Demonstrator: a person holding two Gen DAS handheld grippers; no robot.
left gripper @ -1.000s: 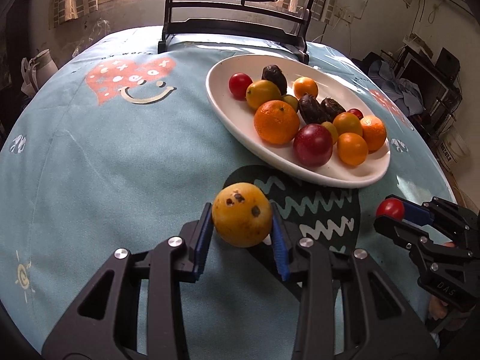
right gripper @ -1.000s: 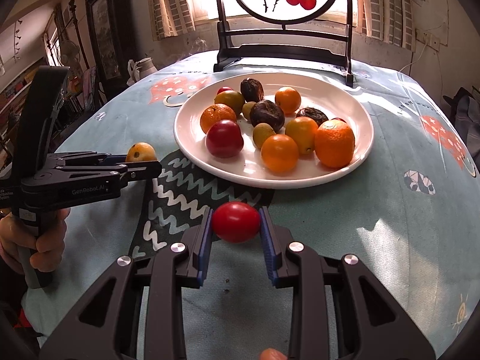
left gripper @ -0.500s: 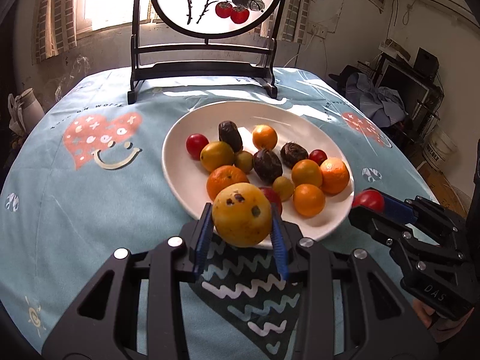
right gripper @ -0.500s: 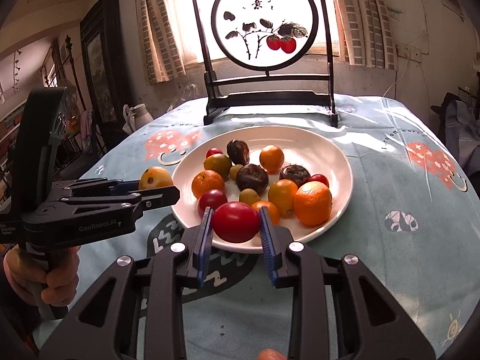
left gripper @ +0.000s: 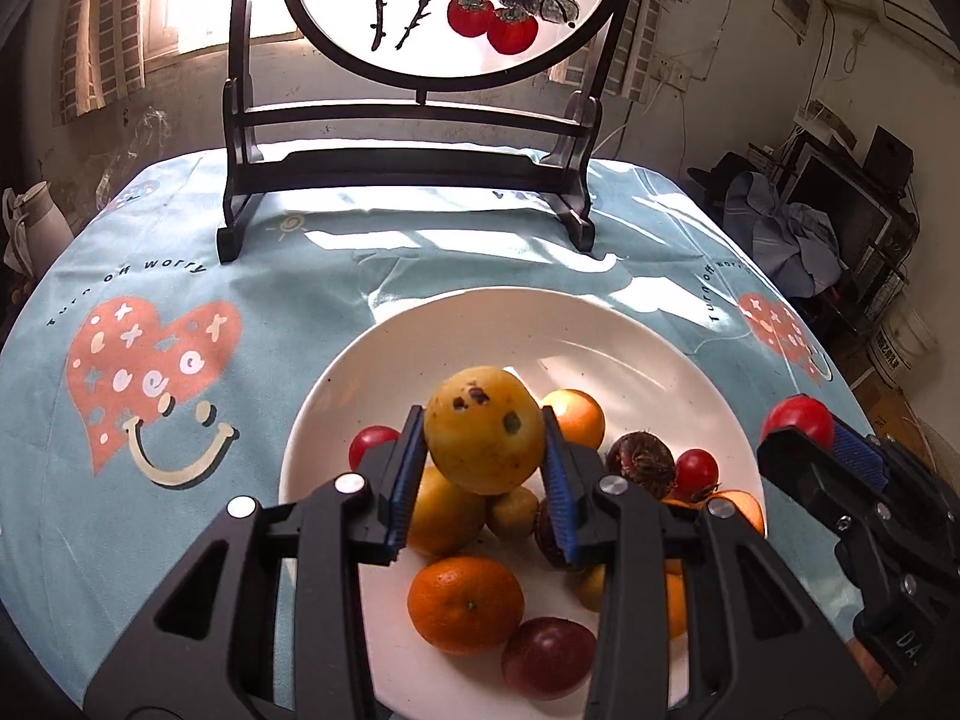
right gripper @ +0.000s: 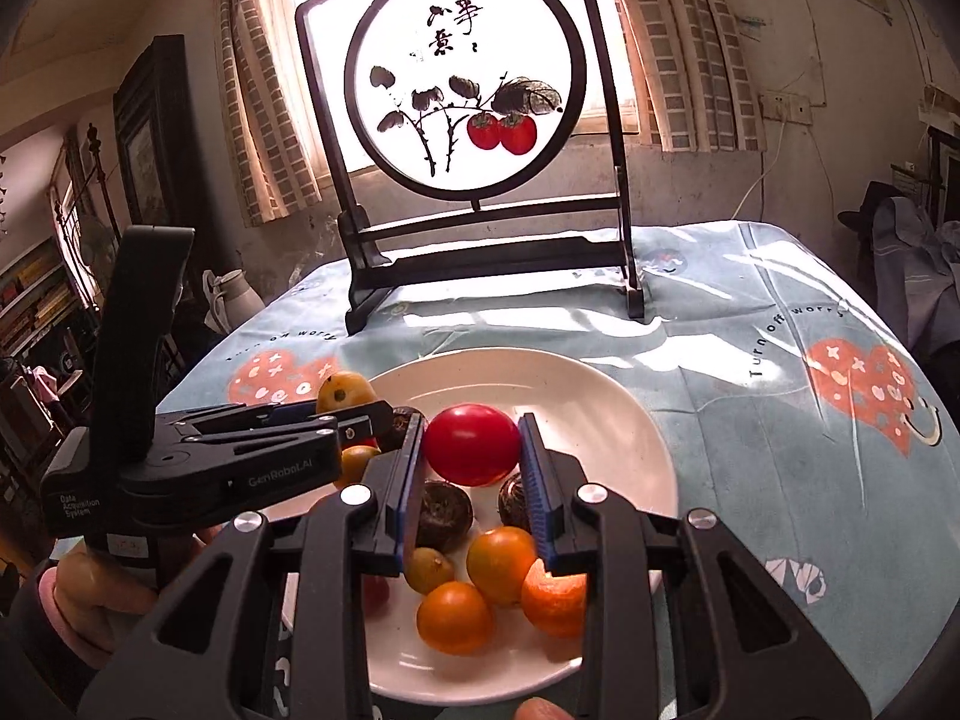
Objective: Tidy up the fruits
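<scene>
Fruit hangs over the target on both sides: the left hand-held gripper (left gripper: 485,489) pinches a round yellow fruit with dark spots (left gripper: 485,429), its jaws having just eased slightly apart though the pads are on it, directly above the piled fruit in the white oval ceramic plate (left gripper: 630,348) on the desk. The right hand-held gripper (right gripper: 471,489) clamps a smooth red tomato-like fruit (right gripper: 471,444) over the plate's middle. Bare plate lies just beyond both, so each drop looks short and downward.

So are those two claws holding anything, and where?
Yes. The left gripper pinches a spotted yellow fruit by its sides; the right gripper pinches a red tomato likewise.
</scene>
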